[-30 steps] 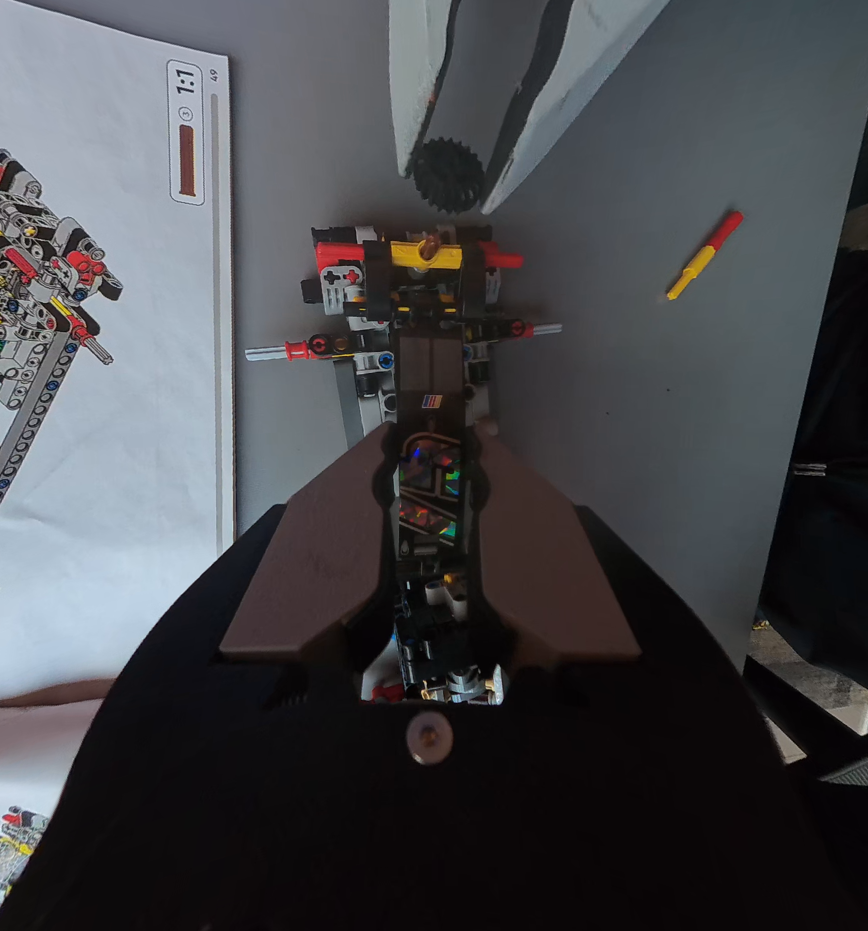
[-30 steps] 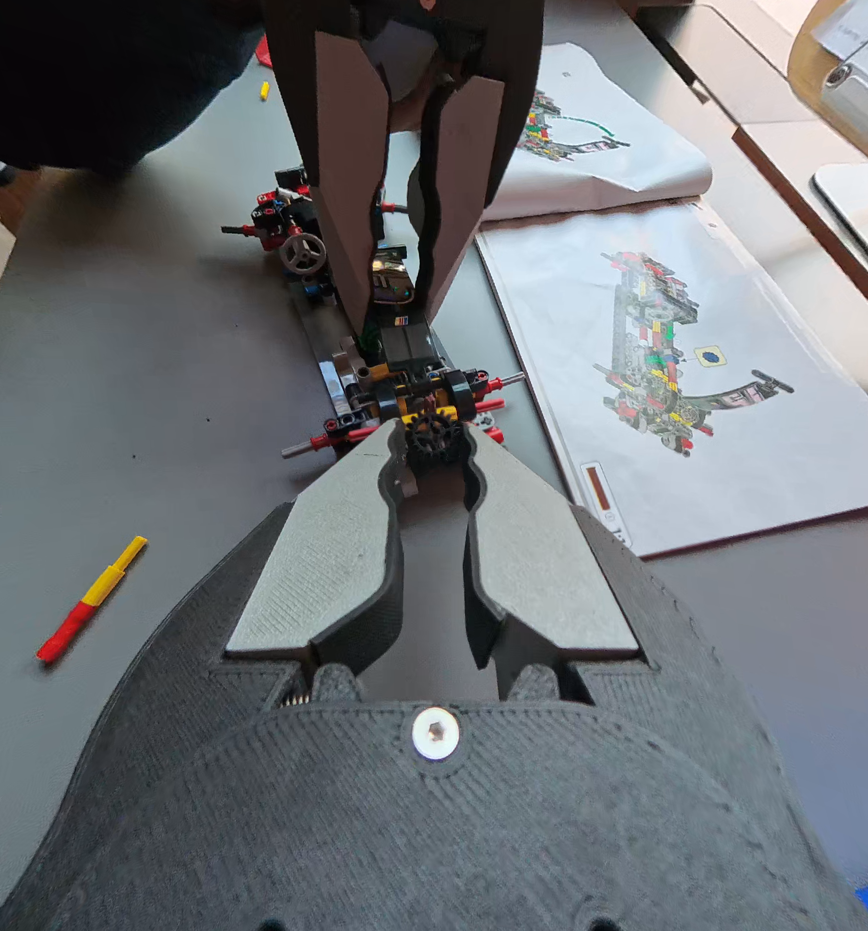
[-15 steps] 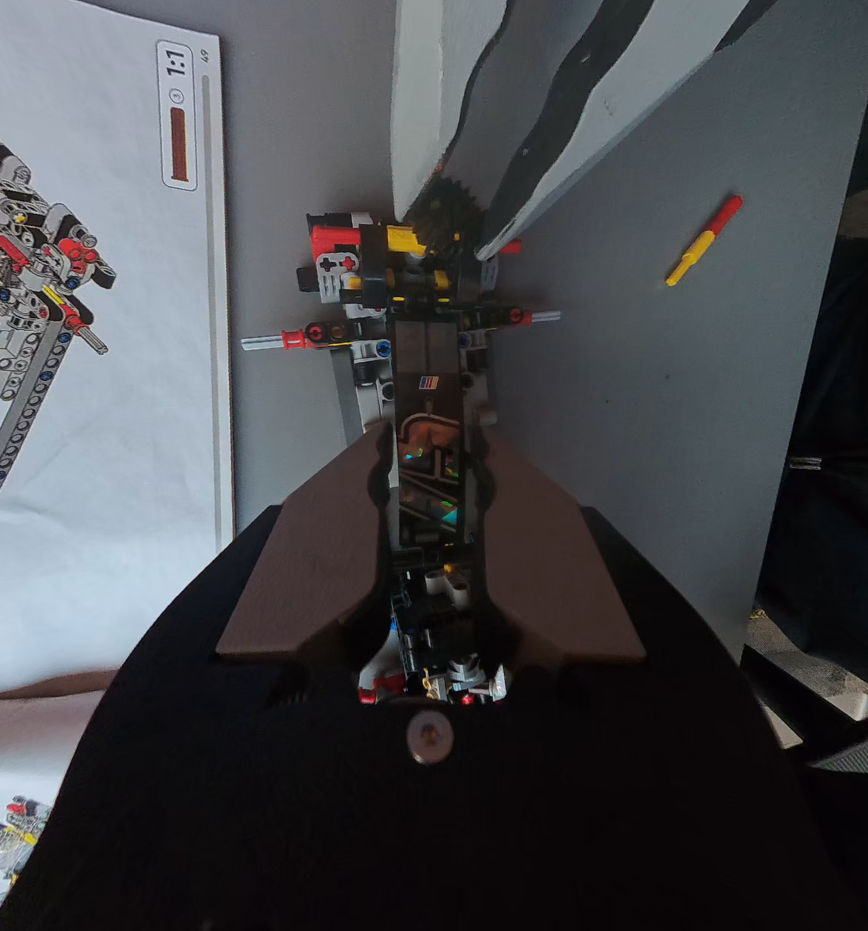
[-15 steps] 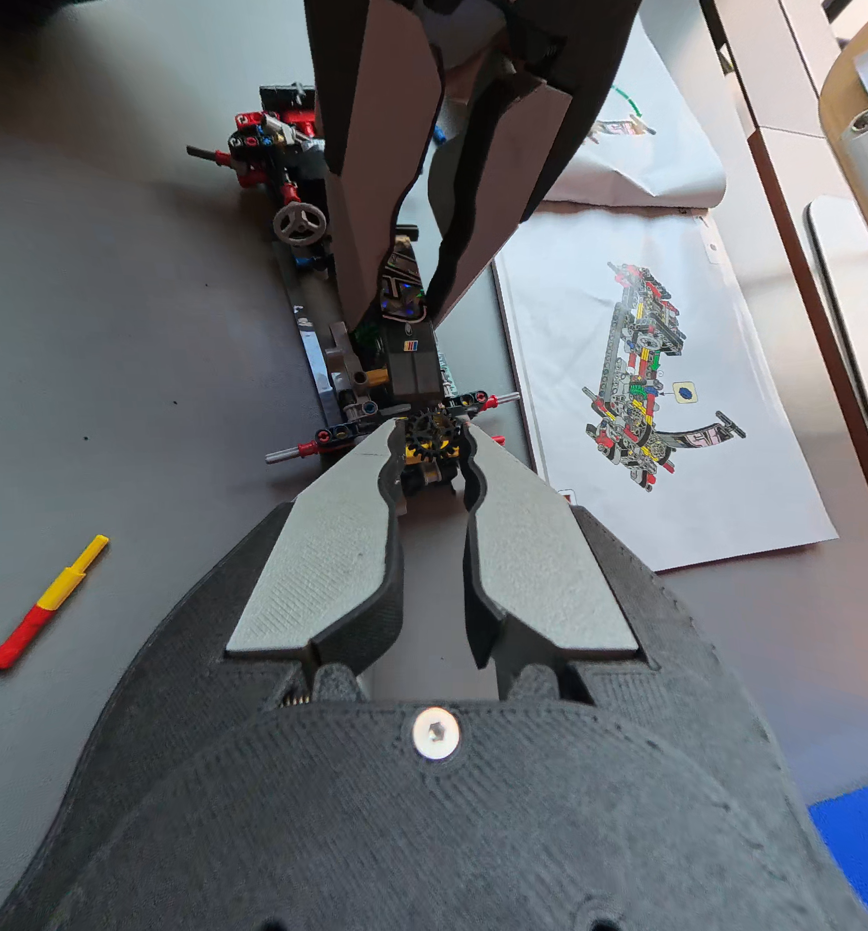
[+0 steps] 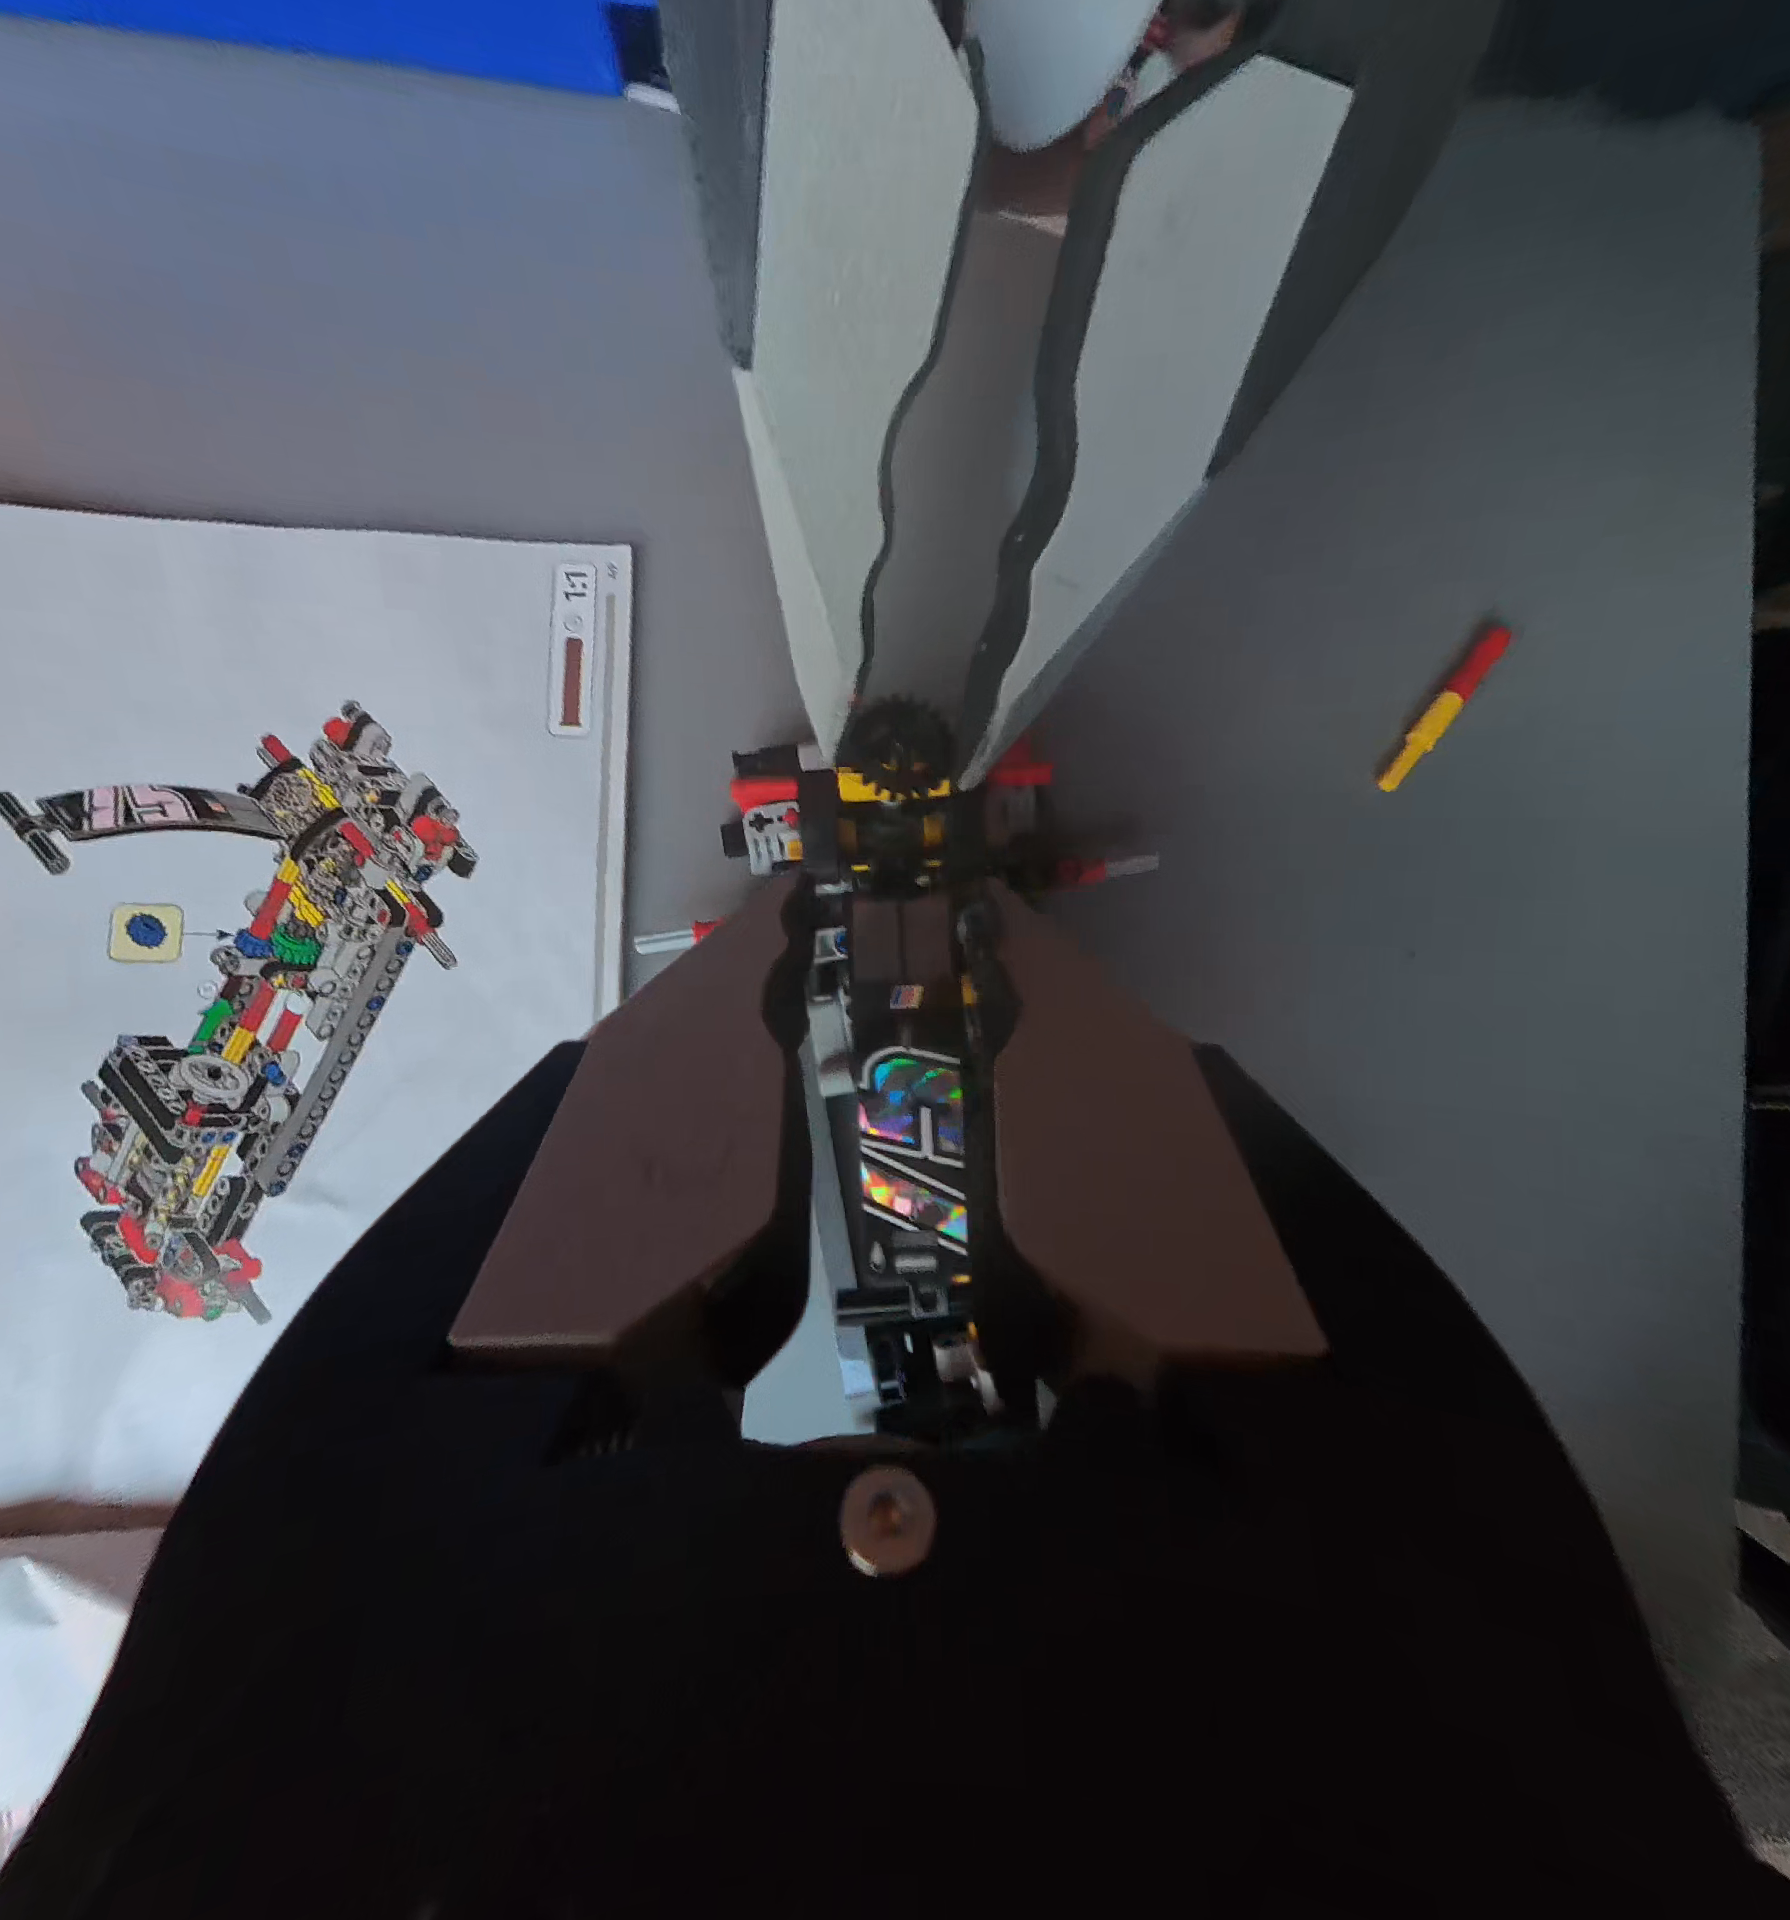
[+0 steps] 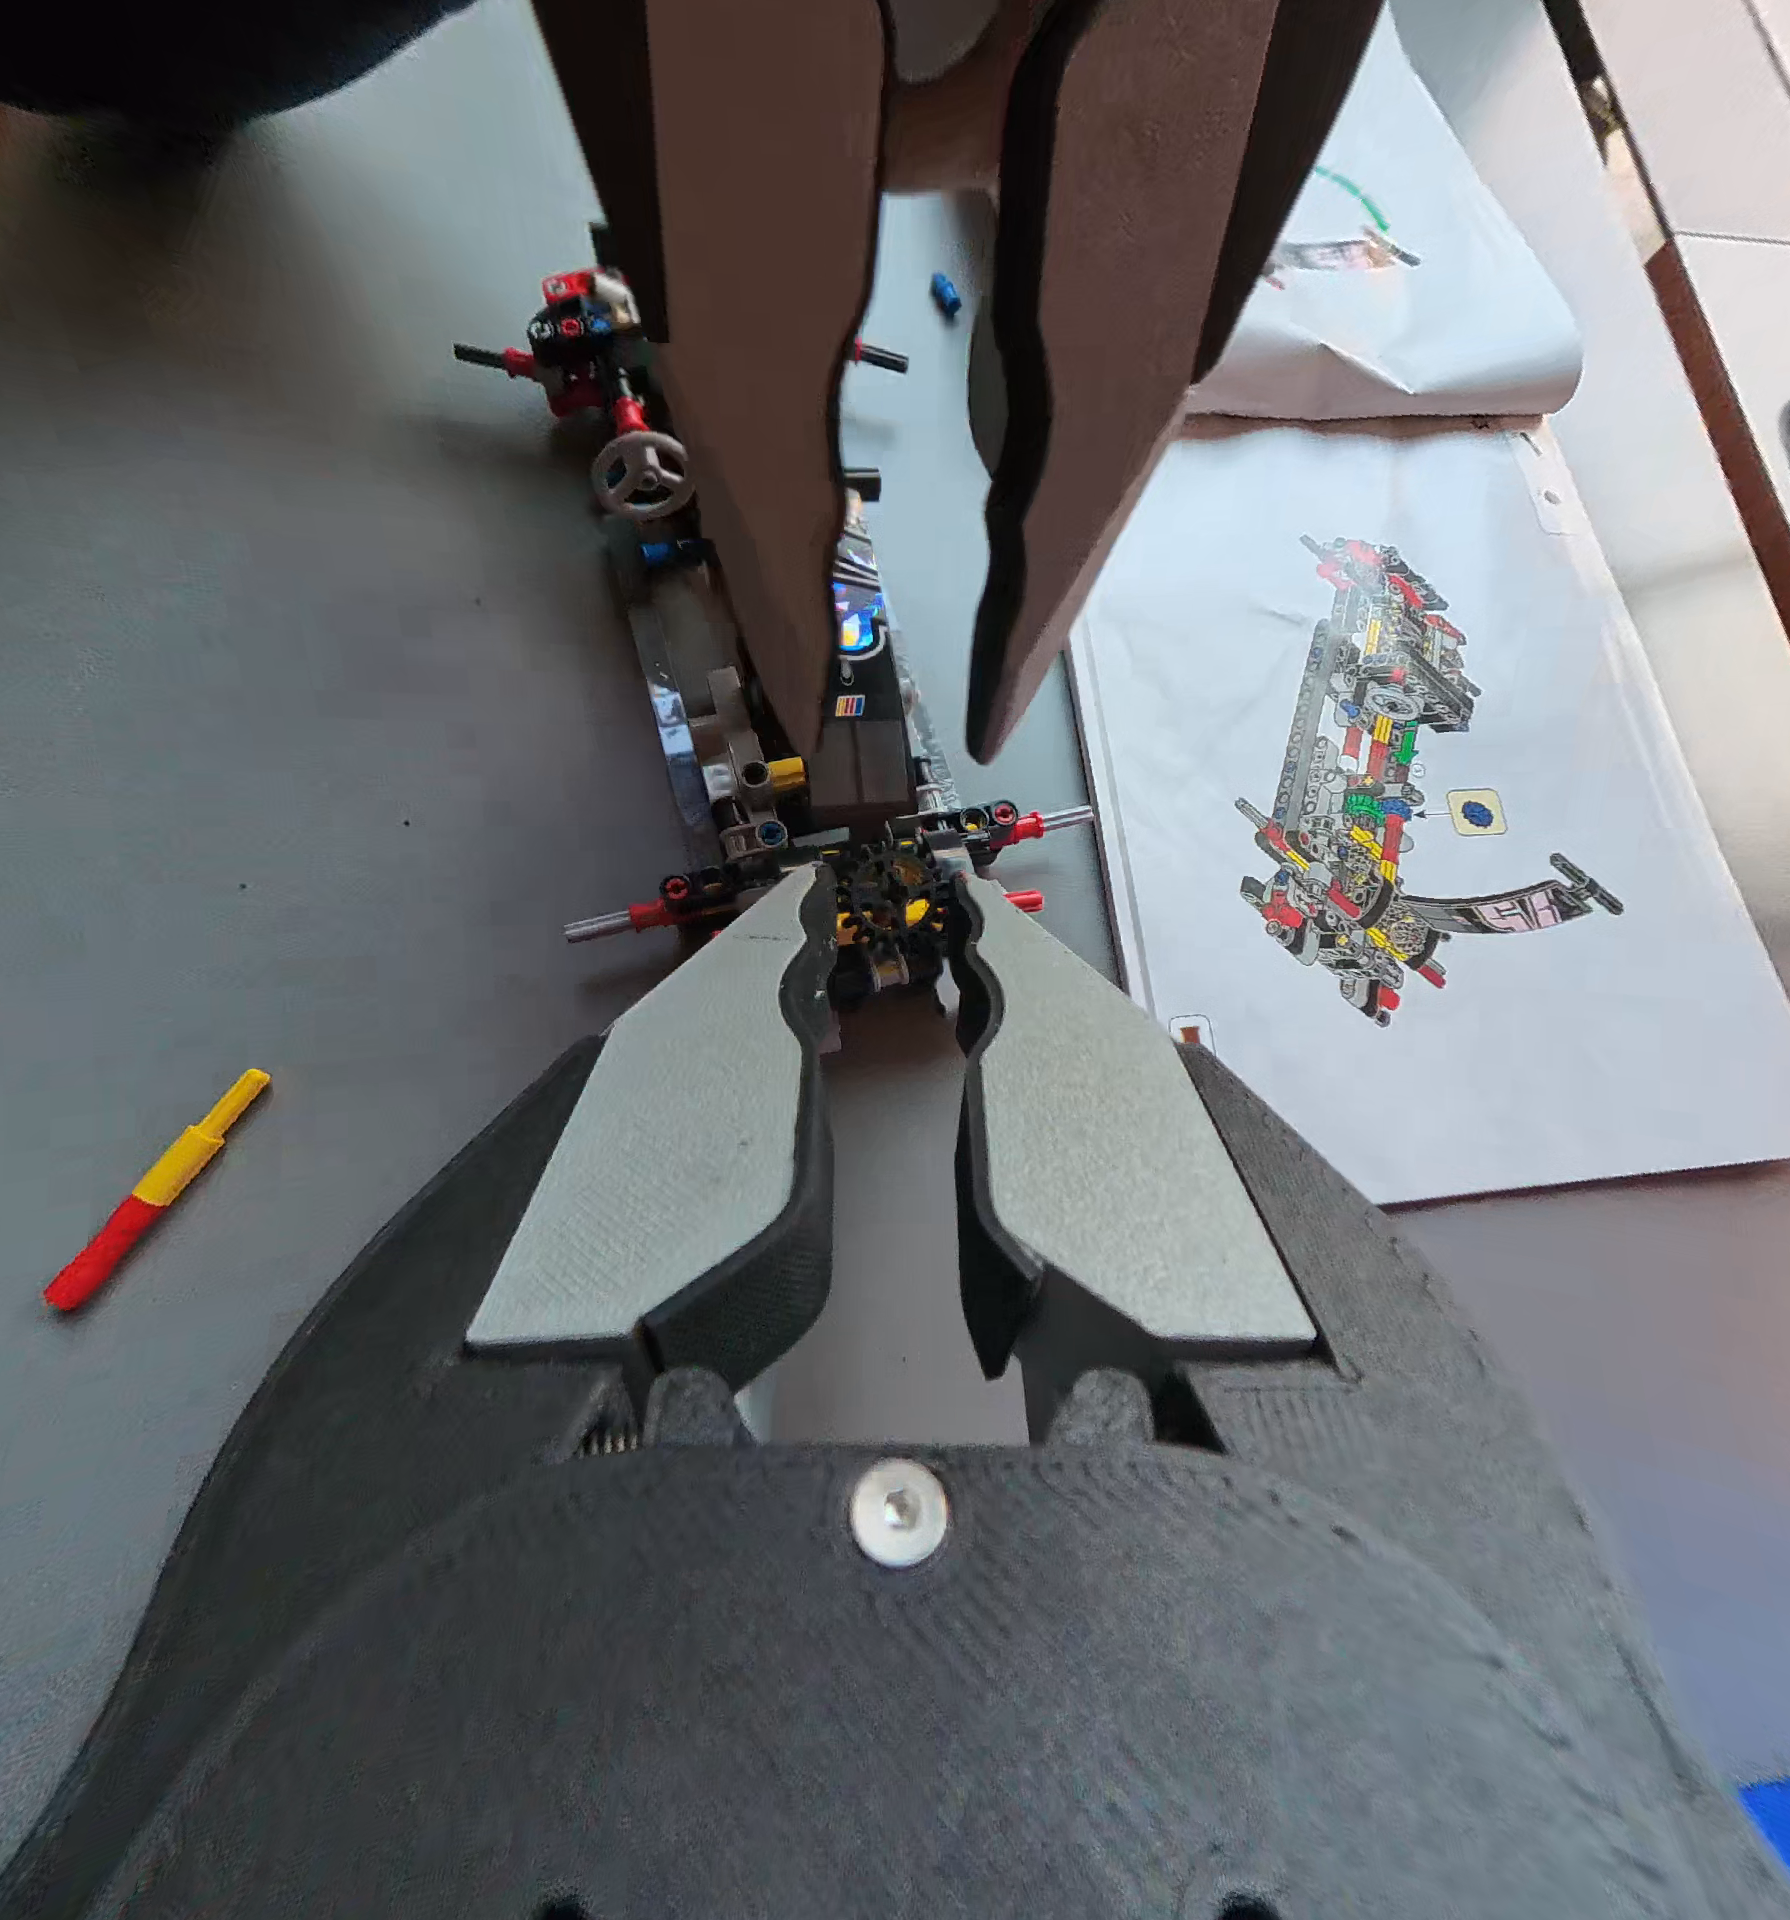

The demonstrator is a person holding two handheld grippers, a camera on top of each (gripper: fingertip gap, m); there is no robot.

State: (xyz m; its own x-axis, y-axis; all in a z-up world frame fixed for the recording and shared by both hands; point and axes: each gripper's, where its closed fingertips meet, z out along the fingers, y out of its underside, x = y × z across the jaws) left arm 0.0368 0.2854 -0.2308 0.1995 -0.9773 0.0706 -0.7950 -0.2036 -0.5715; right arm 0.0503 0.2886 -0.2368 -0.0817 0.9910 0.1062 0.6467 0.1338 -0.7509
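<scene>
On the grey desk [image 6: 247,727], the long black brick-built car chassis [image 6: 860,748] lies between the brown fingers of the left hand-held gripper [image 5: 896,914], which straddle it part-open; contact is unclear, though they seem placed to steady it. At its near end, the right hand-held gripper [image 6: 891,904] pinches a small black toothed gear [image 6: 886,899] between narrowly parted grey pads, right against the yellow-and-black axle block.

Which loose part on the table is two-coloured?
The stick on the table, red and yellow; the small peg near the booklet is plain blue.

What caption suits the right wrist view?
Grey-fingered right gripper pinches a black gear at the brick car chassis.
</scene>
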